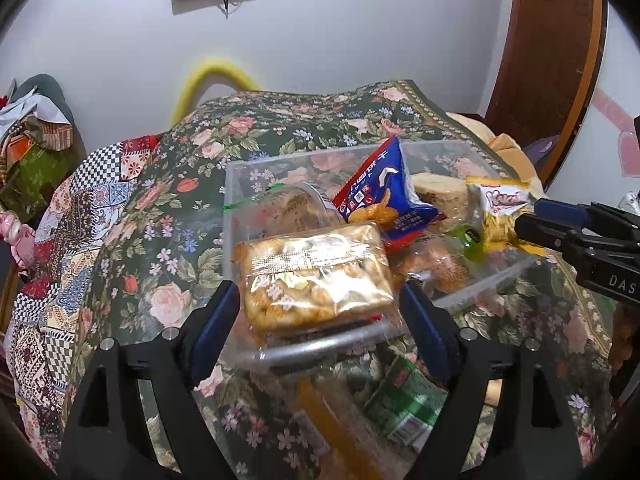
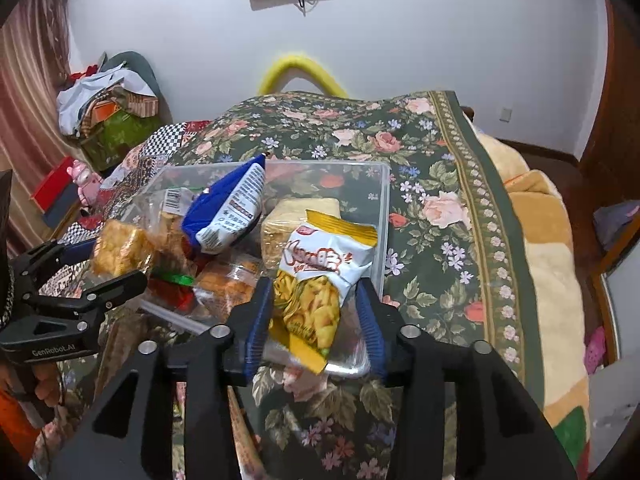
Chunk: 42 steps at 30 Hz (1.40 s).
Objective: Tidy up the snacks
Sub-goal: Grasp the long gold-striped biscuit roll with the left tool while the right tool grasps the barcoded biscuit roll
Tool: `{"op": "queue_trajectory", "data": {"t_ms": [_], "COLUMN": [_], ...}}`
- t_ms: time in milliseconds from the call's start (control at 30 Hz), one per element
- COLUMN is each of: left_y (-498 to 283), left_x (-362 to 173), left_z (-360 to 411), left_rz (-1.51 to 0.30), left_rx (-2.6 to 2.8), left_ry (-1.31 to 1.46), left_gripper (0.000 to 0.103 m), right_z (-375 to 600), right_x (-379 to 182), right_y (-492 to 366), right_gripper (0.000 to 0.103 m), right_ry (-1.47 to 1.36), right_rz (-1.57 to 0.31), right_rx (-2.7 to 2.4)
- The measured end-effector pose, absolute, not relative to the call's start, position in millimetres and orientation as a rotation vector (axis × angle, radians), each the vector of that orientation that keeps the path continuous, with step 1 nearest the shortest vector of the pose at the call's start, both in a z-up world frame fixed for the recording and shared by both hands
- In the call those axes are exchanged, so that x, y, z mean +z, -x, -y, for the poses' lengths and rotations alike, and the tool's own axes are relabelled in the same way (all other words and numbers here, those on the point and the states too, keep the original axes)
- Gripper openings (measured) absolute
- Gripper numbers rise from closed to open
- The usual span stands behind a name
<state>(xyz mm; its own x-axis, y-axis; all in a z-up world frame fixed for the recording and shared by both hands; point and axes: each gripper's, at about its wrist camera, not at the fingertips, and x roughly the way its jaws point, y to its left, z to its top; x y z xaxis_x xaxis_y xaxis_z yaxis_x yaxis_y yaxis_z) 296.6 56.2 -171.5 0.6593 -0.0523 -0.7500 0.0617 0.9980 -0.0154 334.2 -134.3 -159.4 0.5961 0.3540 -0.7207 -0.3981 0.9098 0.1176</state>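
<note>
Nearly there: the clear tub (image 2: 384, 216) on the bedspread is heaped with snacks, the left gripper (image 1: 320, 304) released around the biscuit pack (image 1: 316, 276), the right gripper (image 2: 316, 312) loose around the chip bag (image 2: 320, 276), one green packet (image 1: 404, 404) left outside.

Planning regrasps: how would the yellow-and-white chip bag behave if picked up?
The chip bag is probably light and floppy: it is a creased, puffy film pouch. Likely slippery, given its glossy wrapper. Its contents look fragile, so squeeze gently.
</note>
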Motion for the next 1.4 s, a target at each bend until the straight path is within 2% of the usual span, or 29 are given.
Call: {"op": "queue_trajectory", "data": {"t_ms": [67,367,800,1067,1233,1300,1333,1400], "left_y": [-289,-260,-242,-229,-225,-226,-227,-229], "left_x": [-164,-150,-222,-243,-250,-251,-252,-253], "left_z": [-58,-64,-57,-79,-91,-93,-94,-94], "left_rz": [-0.835,-0.823,-1.017,-1.055,-1.057,-1.049,-1.048,-1.042], "left_rx": [-0.067,-0.070,-0.096,-0.062,-0.044,-0.045,-0.053,-0.068], "left_ry": [-0.002,0.038,0.039,0.044,0.079,0.099,0.111,0.147], "left_gripper": [0.082,0.084,0.085,0.085,0.085,0.082,0.080,0.069], "right_z": [135,138,111,97,89,86,83,80], "right_x": [-154,-139,-191,-217,-215,-216,-217,-217], "right_y": [-328,-301,-281,-278,-277,-278,-277,-275], "right_gripper": [0.053,0.056,0.058,0.058,0.057,0.055,0.048,0.044], "right_ry": [0.067,0.042,0.085,0.085,0.112,0.119,0.134,0.149], "right_rz": [-0.800,-0.773,-0.934,-1.027,-1.018,-1.011,-1.004,-0.997], "right_rx": [0.428,0.473,0.565,0.602,0.614,0.610,0.610,0.617]}}
